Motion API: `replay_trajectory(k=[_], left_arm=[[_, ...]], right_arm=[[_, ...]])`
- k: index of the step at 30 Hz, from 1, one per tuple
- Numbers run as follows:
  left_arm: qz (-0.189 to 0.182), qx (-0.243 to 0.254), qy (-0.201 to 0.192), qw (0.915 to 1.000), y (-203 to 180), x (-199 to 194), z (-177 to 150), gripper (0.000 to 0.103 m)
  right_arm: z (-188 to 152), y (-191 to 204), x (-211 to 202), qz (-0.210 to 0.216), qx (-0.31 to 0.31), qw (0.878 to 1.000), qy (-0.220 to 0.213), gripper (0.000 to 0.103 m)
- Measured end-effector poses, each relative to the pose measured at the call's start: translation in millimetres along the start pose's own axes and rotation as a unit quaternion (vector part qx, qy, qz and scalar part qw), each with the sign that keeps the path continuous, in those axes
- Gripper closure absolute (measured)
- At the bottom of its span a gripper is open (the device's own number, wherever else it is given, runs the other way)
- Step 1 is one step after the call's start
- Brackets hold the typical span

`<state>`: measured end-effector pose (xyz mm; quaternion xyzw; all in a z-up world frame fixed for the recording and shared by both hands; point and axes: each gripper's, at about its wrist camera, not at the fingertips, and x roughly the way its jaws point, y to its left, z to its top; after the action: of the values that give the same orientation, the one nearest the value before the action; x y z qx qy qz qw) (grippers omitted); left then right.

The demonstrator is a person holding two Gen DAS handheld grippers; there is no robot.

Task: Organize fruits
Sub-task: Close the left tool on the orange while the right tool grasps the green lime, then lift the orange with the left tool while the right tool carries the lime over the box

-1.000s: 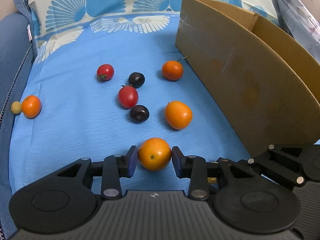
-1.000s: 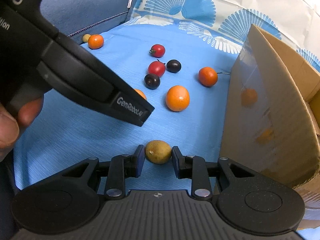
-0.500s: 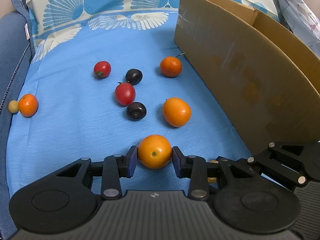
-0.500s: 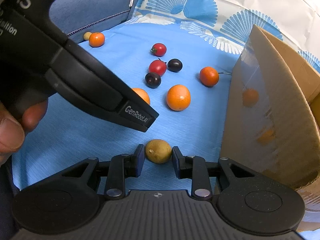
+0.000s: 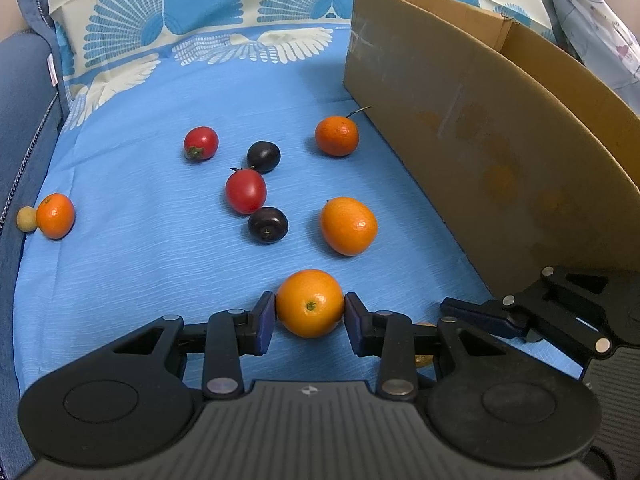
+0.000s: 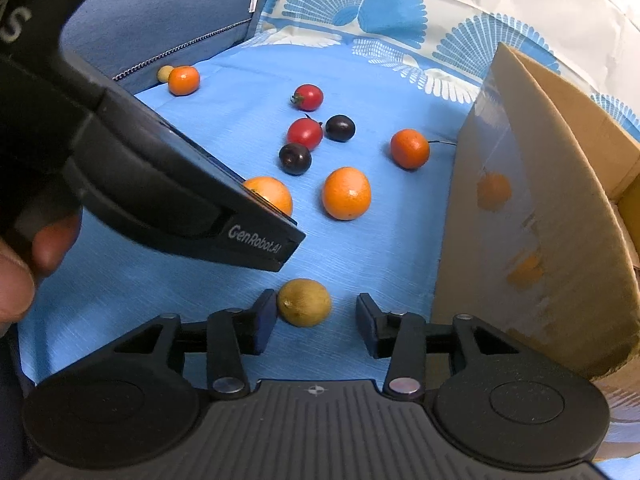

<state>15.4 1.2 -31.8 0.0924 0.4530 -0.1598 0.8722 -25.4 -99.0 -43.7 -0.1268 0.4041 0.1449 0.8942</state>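
Note:
My left gripper [image 5: 310, 314] is shut on a round orange [image 5: 310, 304] that rests on the blue cloth [image 5: 140, 280]. From the right wrist view its black body [image 6: 180, 200] hides most of that orange [image 6: 274, 194]. My right gripper [image 6: 316, 318] has its jaws opening around a small yellow-brown fruit [image 6: 304, 302]. The fruit lies against the left pad, and a clear gap separates it from the right pad. A tall cardboard box [image 5: 500, 152] stands on the right, close beside both grippers.
Loose on the cloth are two more oranges [image 5: 348, 226] [image 5: 337, 136], two red tomatoes [image 5: 245, 191] [image 5: 201, 143] and two dark plums [image 5: 267, 225] [image 5: 263, 156]. At the far left an orange [image 5: 55, 216] touches a small yellow fruit [image 5: 26, 219] by a blue cushion [image 5: 24, 120]. A hand [image 6: 24, 264] holds the left gripper.
The right gripper's jaws have spread: its right pad has drawn away from the yellow-brown fruit, which stays on the cloth. The left gripper keeps its hold on the orange.

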Motion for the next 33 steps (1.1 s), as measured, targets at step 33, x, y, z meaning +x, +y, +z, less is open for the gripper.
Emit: replay_trajectory(k=[33], left_arm=[[0.006, -0.109, -0.209, 0.9717, 21.6, -113.6, -2.0, 0.062]], right_arm=[[17.1, -25.4, -107.2, -0.031, 0.023, 0.982, -0.184, 0.073]])
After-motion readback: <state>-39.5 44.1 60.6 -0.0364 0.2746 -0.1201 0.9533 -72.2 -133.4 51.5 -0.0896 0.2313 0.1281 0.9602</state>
